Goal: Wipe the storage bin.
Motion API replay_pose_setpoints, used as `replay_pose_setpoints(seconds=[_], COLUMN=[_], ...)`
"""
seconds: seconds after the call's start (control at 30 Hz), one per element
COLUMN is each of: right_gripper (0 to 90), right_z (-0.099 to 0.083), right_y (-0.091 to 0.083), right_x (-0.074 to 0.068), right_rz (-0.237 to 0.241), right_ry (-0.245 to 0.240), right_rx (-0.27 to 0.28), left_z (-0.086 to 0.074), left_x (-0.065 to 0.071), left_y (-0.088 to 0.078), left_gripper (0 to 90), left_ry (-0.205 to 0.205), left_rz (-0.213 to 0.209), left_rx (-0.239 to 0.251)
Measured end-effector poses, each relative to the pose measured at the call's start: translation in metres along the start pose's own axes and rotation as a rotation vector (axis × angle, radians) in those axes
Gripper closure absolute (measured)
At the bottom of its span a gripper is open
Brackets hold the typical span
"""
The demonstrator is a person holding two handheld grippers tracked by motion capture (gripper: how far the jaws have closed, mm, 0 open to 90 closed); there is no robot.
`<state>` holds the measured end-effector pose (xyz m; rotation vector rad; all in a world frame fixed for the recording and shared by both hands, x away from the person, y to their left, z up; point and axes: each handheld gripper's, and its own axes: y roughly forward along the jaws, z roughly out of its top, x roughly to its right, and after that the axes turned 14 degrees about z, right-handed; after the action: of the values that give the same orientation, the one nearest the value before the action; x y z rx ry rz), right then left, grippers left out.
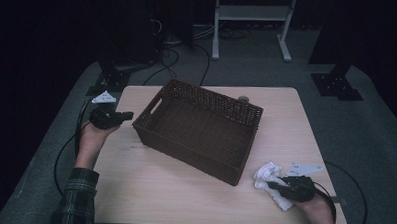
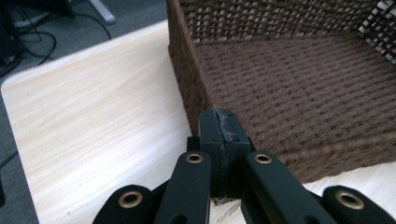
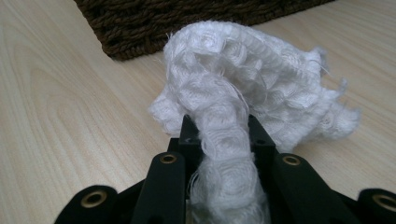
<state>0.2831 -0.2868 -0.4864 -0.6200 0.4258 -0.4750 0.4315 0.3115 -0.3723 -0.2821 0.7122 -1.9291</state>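
Cloth (image 3: 243,93), white, waffle-textured and crumpled, lies on my tabletop (image 1: 183,191) beside the wicker basket (image 1: 201,124), a fold clamped in my right tongs (image 3: 219,135); my left tongs (image 2: 219,135) are clenched empty.

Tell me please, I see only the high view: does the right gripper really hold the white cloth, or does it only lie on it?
Observer: It holds it. In the right gripper view the right gripper has its jaws pressed on a fold of the white cloth.
Operator: And the left gripper, is it open?
Observer: No. The left gripper view shows the left gripper with its jaws shut together and nothing between them.
Operator: Is anything inside the basket?
Observer: The left gripper view looks into the basket; the part of its woven bottom seen there is bare.
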Motion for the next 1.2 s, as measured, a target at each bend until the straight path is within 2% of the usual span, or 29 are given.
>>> replay_pose_setpoints(seconds=[0.27,0.5,0.67,1.2], right_gripper=[73.2,73.2,73.2,73.2], right_z=[-0.001,-0.001,-0.003,-0.011], right_y=[-0.006,-0.014,-0.017,-0.025], right_x=[0.000,0.003,0.004,0.002], right_rz=[-0.013,-0.035,-0.035,-0.051], right_ry=[0.003,0.013,0.018,0.032], right_rx=[0.019,0.038,0.045,0.045], left_z=[-0.009,-0.013,-0.018,-0.027], left_x=[0.000,0.003,0.009,0.052], left_y=[0.008,0.005,0.000,-0.016], left_gripper=[89.6,89.6,89.7,89.6], left_ry=[-0.012,-0.021,-0.010,0.059], left_rz=[-0.023,-0.046,-0.074,-0.158], left_rx=[-0.003,0.009,0.019,0.055])
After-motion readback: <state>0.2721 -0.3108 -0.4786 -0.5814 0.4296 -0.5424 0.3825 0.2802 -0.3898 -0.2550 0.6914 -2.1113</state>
